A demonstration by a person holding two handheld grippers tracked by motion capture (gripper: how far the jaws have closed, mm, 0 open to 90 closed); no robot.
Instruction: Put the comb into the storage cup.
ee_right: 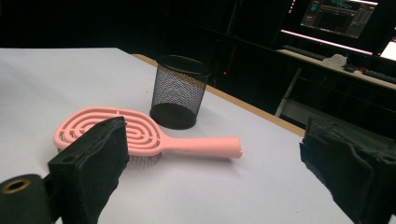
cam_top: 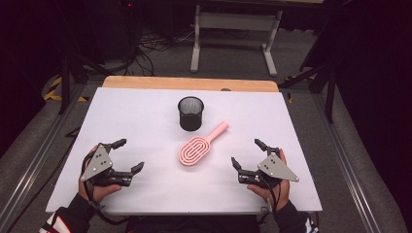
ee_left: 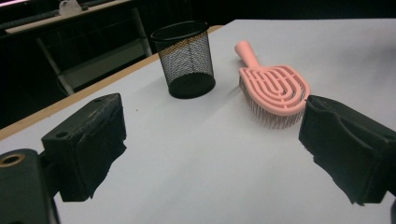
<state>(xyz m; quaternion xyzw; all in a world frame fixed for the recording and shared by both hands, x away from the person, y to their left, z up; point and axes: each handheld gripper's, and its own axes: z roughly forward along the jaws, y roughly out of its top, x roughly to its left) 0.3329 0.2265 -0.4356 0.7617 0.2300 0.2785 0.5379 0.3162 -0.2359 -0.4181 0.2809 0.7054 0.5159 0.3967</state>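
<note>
Left gripper rested on the white tabletop at the person's near left, held in the left hand; its jaws stood wide apart with nothing between them. In its own view the two black pads framed bare table surface.

Right gripper rested at the near right in the right hand, jaws likewise spread and empty; its own view showed the same.

The pink plastic paddle hairbrush with a vented, looped back lay bristles down on the table between the two grippers, ahead of both and well apart from each. Its handle pointed away from the person, angled toward the right gripper's far side. Seen from the left gripper, the brush head sat ahead and just beyond the right-hand jaw. Seen from the right gripper, the head sat behind the left-hand jaw, which hid part of it, and the handle ran toward the middle of the gap.

The black wire-mesh cylindrical cup stood upright farther ahead of the grippers than the brush, near the handle end but not touching it.
</note>
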